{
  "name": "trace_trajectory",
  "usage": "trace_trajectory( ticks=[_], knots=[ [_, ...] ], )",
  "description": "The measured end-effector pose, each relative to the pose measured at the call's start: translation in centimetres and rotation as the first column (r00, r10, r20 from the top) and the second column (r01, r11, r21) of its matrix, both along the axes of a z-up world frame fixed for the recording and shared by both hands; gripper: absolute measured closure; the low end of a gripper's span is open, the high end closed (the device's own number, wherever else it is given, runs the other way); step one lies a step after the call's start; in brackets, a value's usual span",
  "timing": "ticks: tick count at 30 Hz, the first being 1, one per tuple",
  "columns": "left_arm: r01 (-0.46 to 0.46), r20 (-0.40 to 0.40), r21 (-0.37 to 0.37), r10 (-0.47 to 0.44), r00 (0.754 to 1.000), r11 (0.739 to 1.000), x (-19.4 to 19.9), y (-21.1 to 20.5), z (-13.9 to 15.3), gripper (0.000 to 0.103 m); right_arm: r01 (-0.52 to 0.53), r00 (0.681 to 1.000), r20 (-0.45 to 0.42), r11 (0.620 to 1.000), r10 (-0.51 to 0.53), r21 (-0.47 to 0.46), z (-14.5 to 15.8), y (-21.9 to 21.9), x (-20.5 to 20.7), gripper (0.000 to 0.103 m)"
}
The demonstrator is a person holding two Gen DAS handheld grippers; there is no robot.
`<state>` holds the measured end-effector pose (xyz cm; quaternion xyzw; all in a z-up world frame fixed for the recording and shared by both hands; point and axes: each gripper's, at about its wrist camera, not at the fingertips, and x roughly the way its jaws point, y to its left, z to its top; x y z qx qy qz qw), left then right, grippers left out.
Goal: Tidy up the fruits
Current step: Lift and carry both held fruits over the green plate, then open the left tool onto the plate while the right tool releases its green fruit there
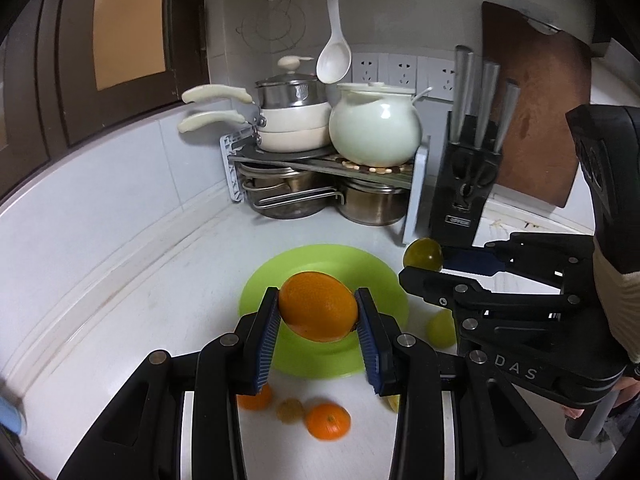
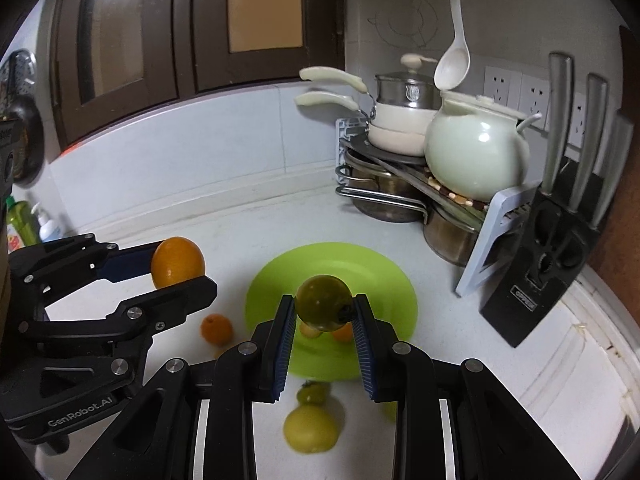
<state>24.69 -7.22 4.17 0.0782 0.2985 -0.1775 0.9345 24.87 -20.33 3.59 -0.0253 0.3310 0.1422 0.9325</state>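
My left gripper (image 1: 317, 314) is shut on a large orange (image 1: 318, 306) and holds it above the near side of a green plate (image 1: 276, 272). My right gripper (image 2: 324, 312) is shut on a dark green round fruit (image 2: 324, 303) above the same plate (image 2: 384, 276). The right gripper also shows in the left wrist view (image 1: 424, 264) at the plate's right edge. The left gripper shows in the right wrist view (image 2: 180, 266) left of the plate. Loose fruits lie on the white counter: a small orange (image 1: 328, 421), a yellow-green fruit (image 2: 310, 428), another small orange (image 2: 216, 329).
A rack with cream pans and a pale green pot (image 1: 374, 128) stands at the back, steel pots below. A black knife block (image 1: 464, 184) and a brown cutting board (image 1: 536, 104) stand at the back right. A white ladle (image 1: 334, 60) hangs from hooks. Bottles (image 2: 24, 224) stand far left.
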Motion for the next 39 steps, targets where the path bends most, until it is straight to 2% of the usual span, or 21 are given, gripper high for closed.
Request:
trace_trajectory(
  ticks=[9,19,28,31,33,35,39],
  knots=[
    [-0.027,-0.070,0.001,0.027,0.997,1.000,5.9,0.4,-2.7,0.066,0.047,0.995,-0.090,0.999,-0.045,0.009,-3.0,-0.7,5.5,0.073],
    [-0.038,-0.154,0.023,0.041,0.987,0.999,9.9,-0.4,-5.8,0.066,0.055,0.980,-0.192,0.998,-0.051,0.012,-6.1,-0.9,9.5,0.073],
    [-0.033,-0.205,0.036,0.040,0.978,0.999,11.0,-1.1,-7.3,0.066,0.058,0.974,-0.218,0.998,-0.055,0.010,-7.0,-0.7,10.3,0.073],
    [-0.034,-0.195,0.032,0.039,0.980,0.999,10.7,-1.0,-7.0,0.058,0.057,0.976,-0.210,0.998,-0.054,0.007,-6.8,-0.7,10.2,0.073],
    [-0.041,-0.181,0.047,0.048,0.982,0.998,10.3,-0.9,-6.6,0.057,0.056,0.978,-0.202,0.998,-0.055,0.000,-6.6,-0.6,10.0,0.072],
    [-0.044,-0.165,0.050,0.052,0.985,0.998,9.7,-0.7,-6.1,0.055,0.057,0.979,-0.194,0.998,-0.056,0.000,-6.2,-0.6,9.6,0.067],
    [-0.054,-0.128,0.053,0.060,0.990,0.997,8.0,-0.3,-4.9,0.048,0.056,0.984,-0.169,0.998,-0.054,0.003,-5.3,-0.8,8.2,0.067]
  ],
)
